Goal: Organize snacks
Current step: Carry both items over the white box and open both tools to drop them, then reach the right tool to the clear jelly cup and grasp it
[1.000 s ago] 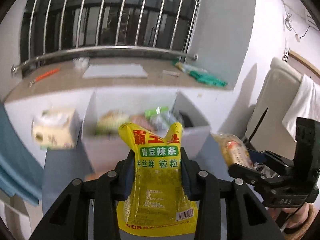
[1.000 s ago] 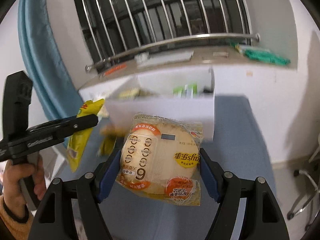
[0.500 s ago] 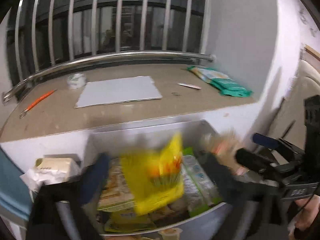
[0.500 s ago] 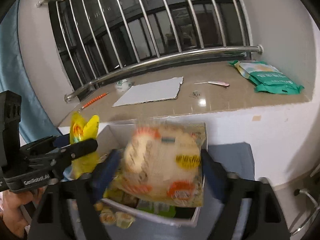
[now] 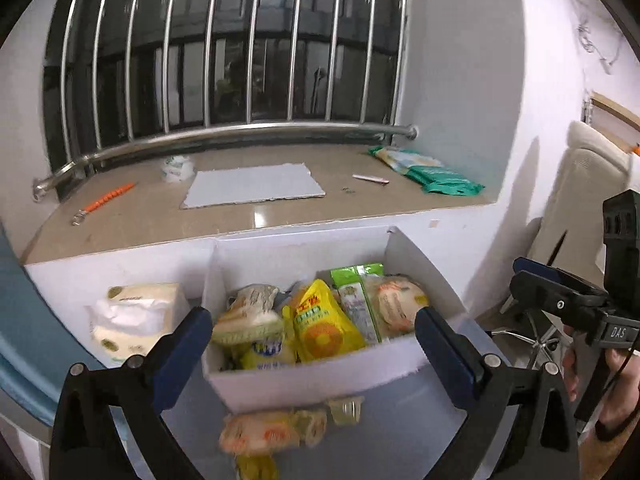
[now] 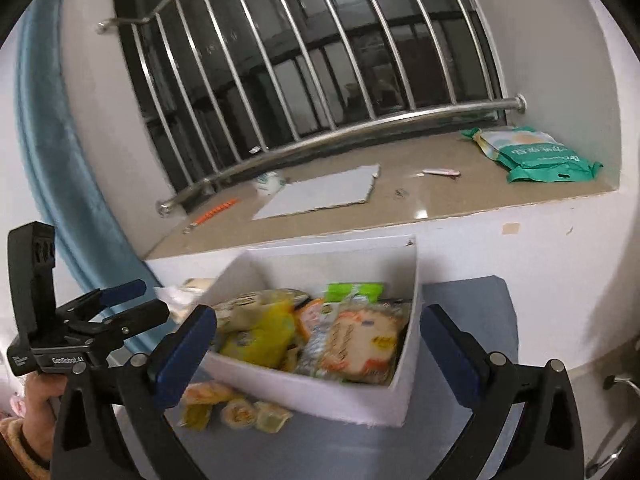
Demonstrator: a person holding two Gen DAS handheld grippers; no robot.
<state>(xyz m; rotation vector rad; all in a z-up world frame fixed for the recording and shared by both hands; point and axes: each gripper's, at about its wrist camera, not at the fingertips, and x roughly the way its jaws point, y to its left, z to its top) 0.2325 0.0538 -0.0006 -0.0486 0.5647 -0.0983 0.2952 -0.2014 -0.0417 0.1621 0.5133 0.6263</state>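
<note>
A white cardboard box (image 5: pixel 312 376) sits on the blue-grey table, full of snack packs. Among them lie the yellow snack bag (image 5: pixel 320 324) and the round bread pack (image 5: pixel 396 300). My left gripper (image 5: pixel 312 320) hovers over the box's near side, open, with nothing between its fingers. The right wrist view shows the same box (image 6: pixel 320 396), the bread pack (image 6: pixel 360 344) and the yellow bag (image 6: pixel 260 336). My right gripper (image 6: pixel 318 320) stands open and empty above them. Each gripper shows in the other's view: right gripper (image 5: pixel 520 276), left gripper (image 6: pixel 148 300).
Several small loose snacks (image 5: pixel 272 432) (image 6: pixel 236 404) lie on the table in front of the box. A tissue pack (image 5: pixel 136 320) stands to its left. Behind is a stone sill with a cardboard sheet (image 5: pixel 252 186), a green packet (image 5: pixel 432 172) and a steel rail.
Both grippers have opened. The yellow bag left my left gripper and the bread pack left my right; both now lie in the box. Both hands came closer over the box.
</note>
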